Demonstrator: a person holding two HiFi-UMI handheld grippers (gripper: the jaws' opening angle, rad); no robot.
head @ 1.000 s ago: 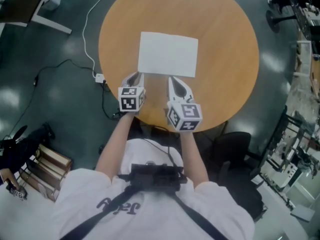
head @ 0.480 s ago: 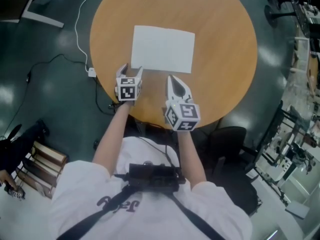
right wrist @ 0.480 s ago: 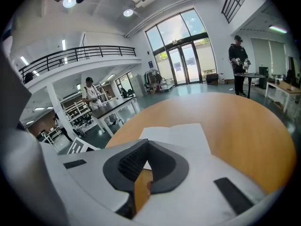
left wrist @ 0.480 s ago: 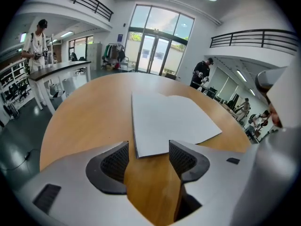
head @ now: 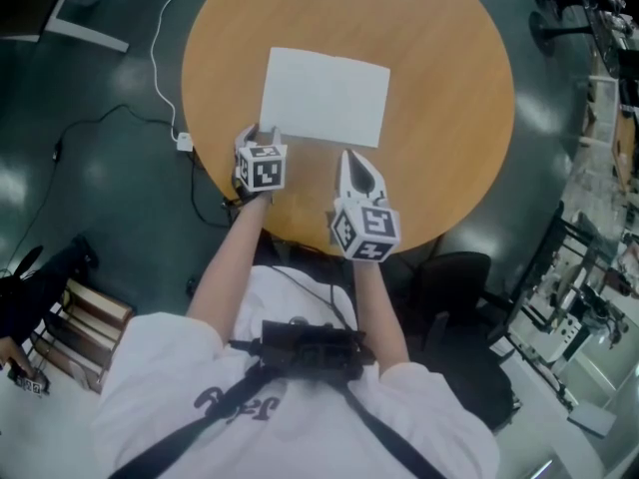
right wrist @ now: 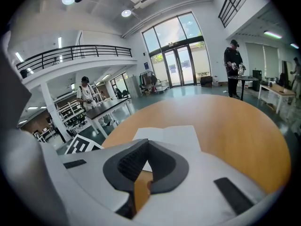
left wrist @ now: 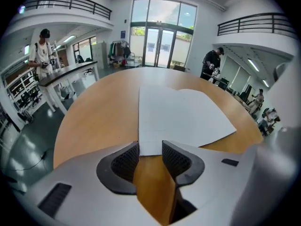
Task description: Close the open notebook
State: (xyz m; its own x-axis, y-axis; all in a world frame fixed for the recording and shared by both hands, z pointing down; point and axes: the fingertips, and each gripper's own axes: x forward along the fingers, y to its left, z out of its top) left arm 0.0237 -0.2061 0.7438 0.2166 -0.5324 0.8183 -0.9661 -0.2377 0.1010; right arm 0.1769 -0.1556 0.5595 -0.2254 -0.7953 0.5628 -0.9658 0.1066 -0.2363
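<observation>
Round wooden table (head: 449, 118), bare except for the open notebook (head: 324, 96), which lies flat and white toward the far-left part of the top, spine running away from the person. Left gripper (left wrist: 150, 149) is low at the near-left corner: jaws apart and just now narrowing, with the page edge at their mouth but not pinched. Right gripper (right wrist: 146, 146) hovers just off the near edge, tips together on nothing. Risks as I read them: nothing pins the book, so a sideways nip could push it across the smooth top. The pads could also catch a single leaf, which would crease or tear when lifted. If the pads come in too low, they would scrape the wood and miss.
</observation>
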